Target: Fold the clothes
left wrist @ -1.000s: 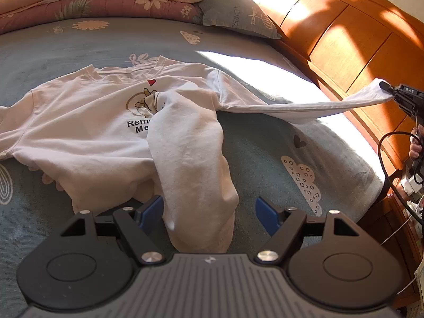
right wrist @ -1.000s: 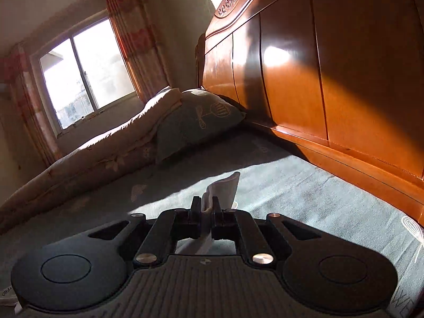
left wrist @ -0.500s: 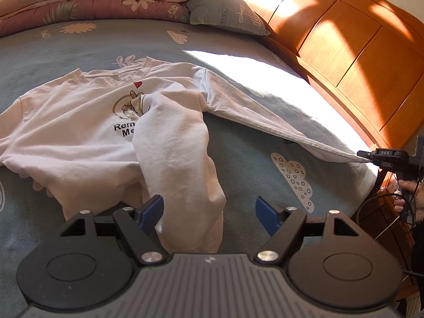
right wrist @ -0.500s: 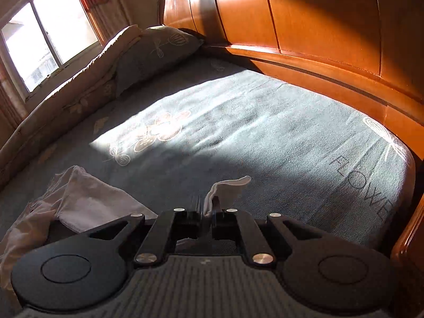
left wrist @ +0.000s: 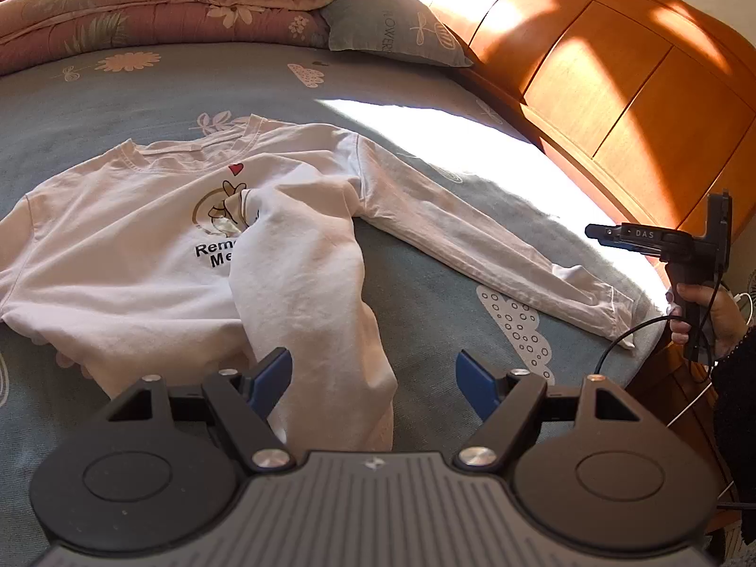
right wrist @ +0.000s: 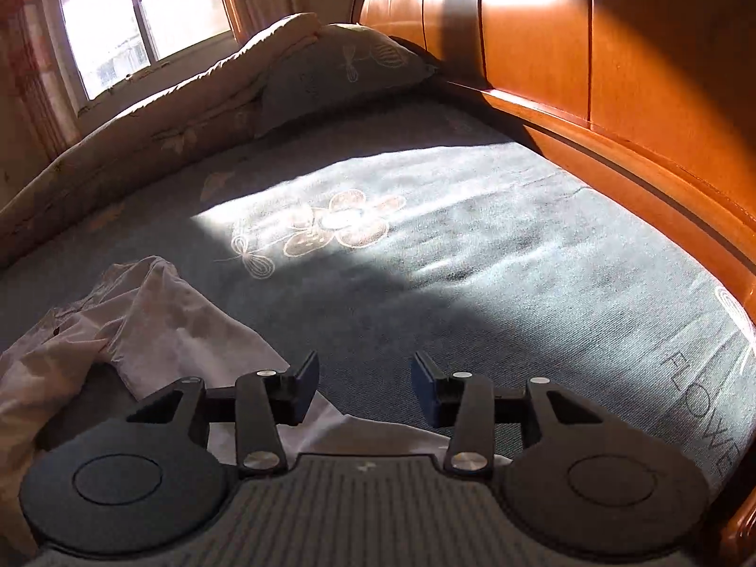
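Observation:
A white long-sleeved shirt (left wrist: 118, 245) with a printed chest motif lies face up on the blue bed sheet (left wrist: 425, 293). One sleeve (left wrist: 307, 293) is folded over the front, and its cuff lies between the spread jaws of my open left gripper (left wrist: 373, 373). The other sleeve (left wrist: 482, 241) lies stretched out flat toward the bed's right edge. My right gripper (left wrist: 595, 231) hangs just beyond that cuff, held by a hand (left wrist: 708, 312). In the right wrist view my right gripper (right wrist: 365, 375) is opening, with only sheet between its pads; the sleeve (right wrist: 189, 345) lies below and to its left.
A wooden headboard (left wrist: 638, 94) runs along the right side of the bed. A grey-blue pillow (left wrist: 392, 28) and a folded floral quilt (left wrist: 165, 4) lie at the far end. A window (right wrist: 141, 19) with curtains is behind them. A black cable (left wrist: 628, 335) hangs at the bed's right edge.
My right gripper came down from holding the stretched sleeve in the air, laid it flat on the bed and opened, letting the cuff go. The left gripper has hardly moved.

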Demonstrator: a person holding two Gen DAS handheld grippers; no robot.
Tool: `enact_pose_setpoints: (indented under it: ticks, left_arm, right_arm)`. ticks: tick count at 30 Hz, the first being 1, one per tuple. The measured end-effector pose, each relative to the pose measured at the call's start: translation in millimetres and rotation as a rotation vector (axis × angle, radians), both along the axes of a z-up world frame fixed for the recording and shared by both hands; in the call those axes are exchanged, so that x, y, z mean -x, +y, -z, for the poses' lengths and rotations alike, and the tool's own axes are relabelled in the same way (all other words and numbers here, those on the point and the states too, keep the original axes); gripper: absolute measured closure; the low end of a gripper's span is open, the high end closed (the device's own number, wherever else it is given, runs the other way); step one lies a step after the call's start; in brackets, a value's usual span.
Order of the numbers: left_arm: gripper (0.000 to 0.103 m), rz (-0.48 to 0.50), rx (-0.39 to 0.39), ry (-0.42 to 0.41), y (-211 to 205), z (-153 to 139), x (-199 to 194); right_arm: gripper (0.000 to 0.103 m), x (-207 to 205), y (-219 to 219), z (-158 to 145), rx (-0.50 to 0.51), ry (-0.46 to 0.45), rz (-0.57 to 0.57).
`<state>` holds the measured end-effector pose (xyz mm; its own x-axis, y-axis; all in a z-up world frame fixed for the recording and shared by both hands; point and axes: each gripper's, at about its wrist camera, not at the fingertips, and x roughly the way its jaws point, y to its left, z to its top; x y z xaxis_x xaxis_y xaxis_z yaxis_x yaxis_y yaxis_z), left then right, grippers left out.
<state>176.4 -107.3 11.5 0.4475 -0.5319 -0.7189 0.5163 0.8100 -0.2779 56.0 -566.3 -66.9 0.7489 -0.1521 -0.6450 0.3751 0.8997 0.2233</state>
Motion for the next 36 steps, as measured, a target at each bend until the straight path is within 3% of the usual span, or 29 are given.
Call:
enact_pose_setpoints:
  ticks: [6, 10, 11, 13, 17, 21, 24, 27, 29, 31, 36]
  left_arm:
    - [0.024, -0.036, -0.006, 0.001, 12.9, -0.8, -10.5]
    - [0.024, -0.052, -0.011, 0.011, 19.3, 3.9, -17.1]
    - [0.024, -0.056, -0.012, 0.013, 19.6, 5.7, -19.7]
    - [0.024, -0.060, -0.015, 0.016, 18.7, 8.7, -24.7]
    - [0.024, -0.055, -0.019, 0.010, 15.3, 10.9, -30.1]
    - [0.024, -0.061, -0.011, 0.003, 20.3, 8.2, -30.8]
    - [0.024, -0.072, -0.008, -0.002, 27.0, 6.3, -32.8]
    - [0.024, -0.083, -0.015, -0.007, 35.3, 6.2, -38.9]
    - [0.024, -0.098, -0.021, -0.010, 42.4, 8.0, -46.4]
    - [0.024, -0.112, -0.017, -0.012, 50.8, 11.0, -56.5]
    - [0.023, -0.123, -0.012, -0.030, 74.3, 25.8, -101.5]
  right_arm:
    - [0.052, -105.9, 20.1, 40.1, -0.041, 0.104, -0.172]
    - [0.048, -123.1, 32.7, 52.9, 0.026, 0.161, -0.234]
    - [0.052, -122.2, 37.8, 51.9, 0.049, 0.170, -0.258]
    - [0.096, -119.4, 46.1, 50.6, 0.116, 0.202, -0.284]
    - [0.100, -117.8, 42.3, 41.8, 0.152, 0.180, -0.254]
    - [0.100, -128.0, 26.8, 30.1, 0.183, 0.153, -0.147]
    - [0.097, -134.4, 19.9, 29.7, 0.154, 0.171, -0.111]
    - [0.087, -128.2, 31.7, 20.1, 0.155, 0.133, -0.114]
    - [0.074, -126.5, 43.0, 10.3, 0.127, 0.087, -0.136]
    - [0.058, -133.3, 59.9, 1.0, 0.098, 0.049, -0.203]
    - [0.038, -180.6, 125.1, -6.4, 0.060, 0.010, -0.433]
